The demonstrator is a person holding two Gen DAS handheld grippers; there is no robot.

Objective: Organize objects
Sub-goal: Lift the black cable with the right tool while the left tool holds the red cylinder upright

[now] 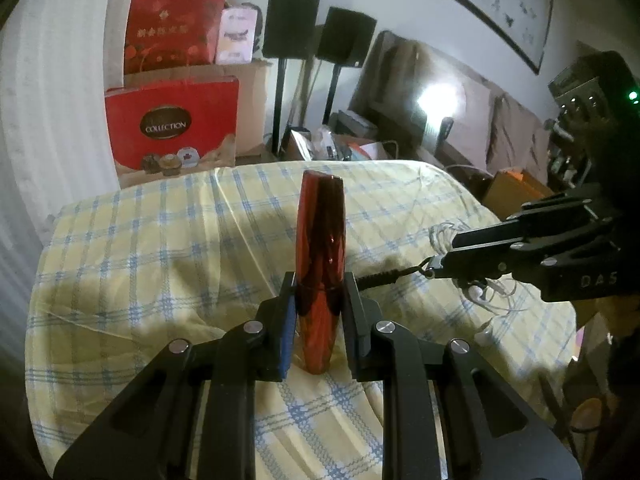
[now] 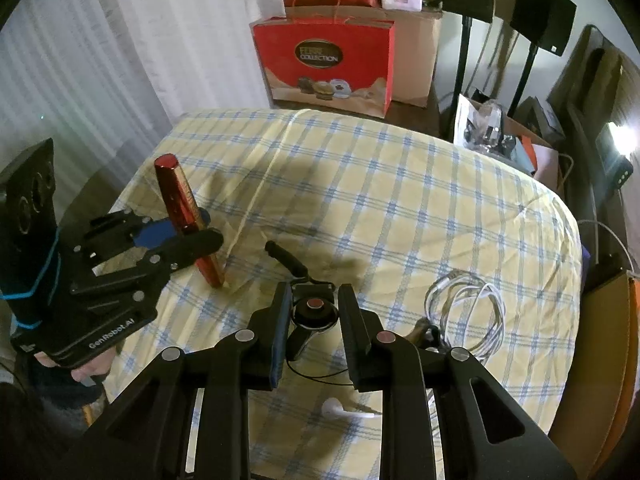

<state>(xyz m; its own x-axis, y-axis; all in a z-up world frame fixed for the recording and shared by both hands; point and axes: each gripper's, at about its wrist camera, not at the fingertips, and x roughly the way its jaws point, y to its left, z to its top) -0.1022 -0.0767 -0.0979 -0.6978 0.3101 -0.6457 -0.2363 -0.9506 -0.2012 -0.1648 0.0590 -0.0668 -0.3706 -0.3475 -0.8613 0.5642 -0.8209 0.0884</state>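
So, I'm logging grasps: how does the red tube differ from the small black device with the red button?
The red tube stands nearly upright, its base on the checked cloth; the black device lies low. The tube is long, slim and glossy red; the device is squat and black with a strap. The left gripper clamps the tube; the right gripper straddles the device. Both are on the cloth.

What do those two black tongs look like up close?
Both tongs, left and right, are black angular frames with round silver rivets. Blue pads line the left tongs' fingers. The left body carries white "GenRobot.AI" lettering and blue elastic bands. The right body has embossed letters and a green light.
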